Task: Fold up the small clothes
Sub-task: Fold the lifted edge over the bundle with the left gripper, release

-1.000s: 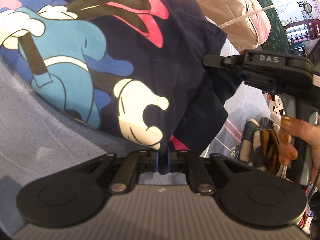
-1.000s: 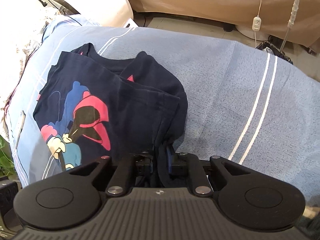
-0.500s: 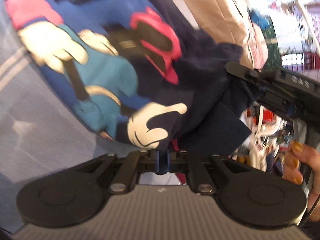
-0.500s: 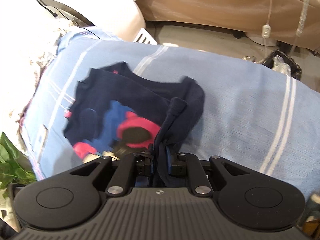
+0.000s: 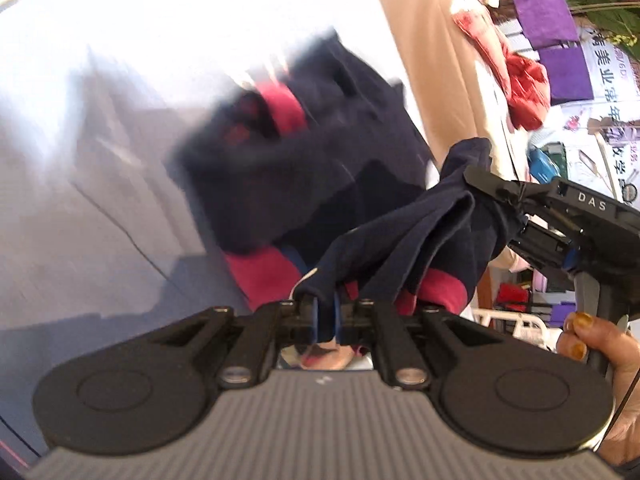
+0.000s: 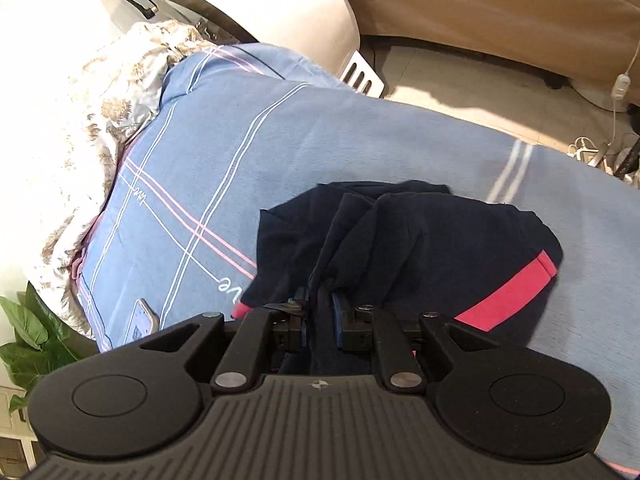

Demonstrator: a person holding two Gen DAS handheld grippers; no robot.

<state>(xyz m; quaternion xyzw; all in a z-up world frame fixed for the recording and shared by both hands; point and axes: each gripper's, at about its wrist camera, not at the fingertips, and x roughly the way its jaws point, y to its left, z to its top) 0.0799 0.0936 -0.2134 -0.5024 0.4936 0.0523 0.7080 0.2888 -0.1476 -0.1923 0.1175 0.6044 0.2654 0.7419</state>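
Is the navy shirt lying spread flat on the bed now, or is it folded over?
Folded over: the shirt lies doubled and bunched on the bedsheet, print hidden.

We see a blue striped sheet [image 6: 360,140] underneath. Tan upholstery [image 6: 500,12] sits at one o'clock, a plant [image 6: 28,340] at eight.

Left wrist view: upper left is overexposed to white, and the navy cotton T-shirt with pink trim [image 5: 304,184] is motion-blurred. Right wrist view: sharp, evenly daylit, edges fisheye-curved.
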